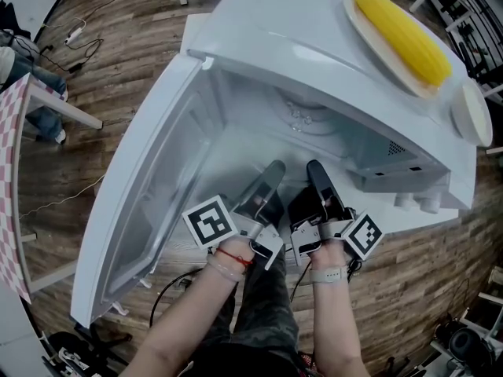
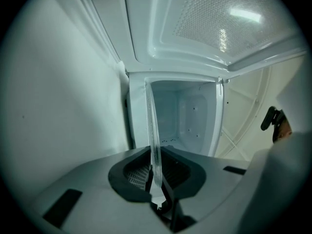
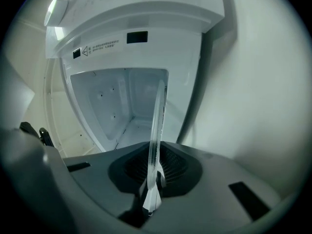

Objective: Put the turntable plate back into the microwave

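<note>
Closest in, left hand-held gripper [image 2: 155,182] and right hand-held gripper [image 3: 153,182] are each clamped on the glass turntable plate [image 2: 152,130]. Risk: thin, slick glass on small pads — an uneven tilt, or a knock on the microwave [image 1: 314,45] wall, could slip it free. Plate runs edge-on from between both jaw pairs forward into the open cavity — apparently not yet seated.

The right gripper [image 3: 152,182] clamps the rim of the glass turntable plate [image 3: 157,126], seen edge-on and running toward 12 o'clock, in front of the open microwave [image 3: 146,23]. Its white cavity [image 3: 112,106] lies at 11 o'clock, beneath a warning label [image 3: 100,47].
</note>
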`<state>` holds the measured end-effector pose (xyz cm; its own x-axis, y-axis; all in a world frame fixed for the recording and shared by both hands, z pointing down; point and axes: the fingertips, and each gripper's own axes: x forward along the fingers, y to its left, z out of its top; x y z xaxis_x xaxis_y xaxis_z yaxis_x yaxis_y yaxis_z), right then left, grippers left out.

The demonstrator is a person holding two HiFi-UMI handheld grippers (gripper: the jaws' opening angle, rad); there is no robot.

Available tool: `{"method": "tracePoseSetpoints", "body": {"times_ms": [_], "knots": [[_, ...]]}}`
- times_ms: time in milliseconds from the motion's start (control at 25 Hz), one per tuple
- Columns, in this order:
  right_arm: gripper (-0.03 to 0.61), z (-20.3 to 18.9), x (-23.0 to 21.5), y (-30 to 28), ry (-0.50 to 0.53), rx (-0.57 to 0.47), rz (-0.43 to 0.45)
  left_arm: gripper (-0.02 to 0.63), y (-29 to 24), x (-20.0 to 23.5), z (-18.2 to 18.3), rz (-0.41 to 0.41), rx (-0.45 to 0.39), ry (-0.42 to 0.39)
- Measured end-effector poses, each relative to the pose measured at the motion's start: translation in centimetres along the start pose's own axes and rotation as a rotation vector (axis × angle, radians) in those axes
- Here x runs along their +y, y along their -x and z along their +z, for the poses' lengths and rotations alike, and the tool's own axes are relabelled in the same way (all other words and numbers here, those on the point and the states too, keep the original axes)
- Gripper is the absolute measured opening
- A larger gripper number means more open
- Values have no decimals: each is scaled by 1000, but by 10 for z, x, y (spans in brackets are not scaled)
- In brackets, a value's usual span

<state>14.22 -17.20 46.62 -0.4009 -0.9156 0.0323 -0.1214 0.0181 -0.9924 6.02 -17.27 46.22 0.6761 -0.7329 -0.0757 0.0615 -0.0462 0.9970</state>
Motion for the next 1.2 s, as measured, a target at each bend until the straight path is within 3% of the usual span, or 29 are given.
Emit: {"method": "tracePoseSetpoints", "body": {"times_ms": [520,960,1200], "knots": [[48,9,-1,-10,41,15,-16,43,-1,1,-6,15,33,11],[48,9,1,-15,35,-11,-23,43,-6,1,0,2,1,38],[50,9,4,-14,83,-27,-52,43,-10,0,3,-4,9,31]]}}
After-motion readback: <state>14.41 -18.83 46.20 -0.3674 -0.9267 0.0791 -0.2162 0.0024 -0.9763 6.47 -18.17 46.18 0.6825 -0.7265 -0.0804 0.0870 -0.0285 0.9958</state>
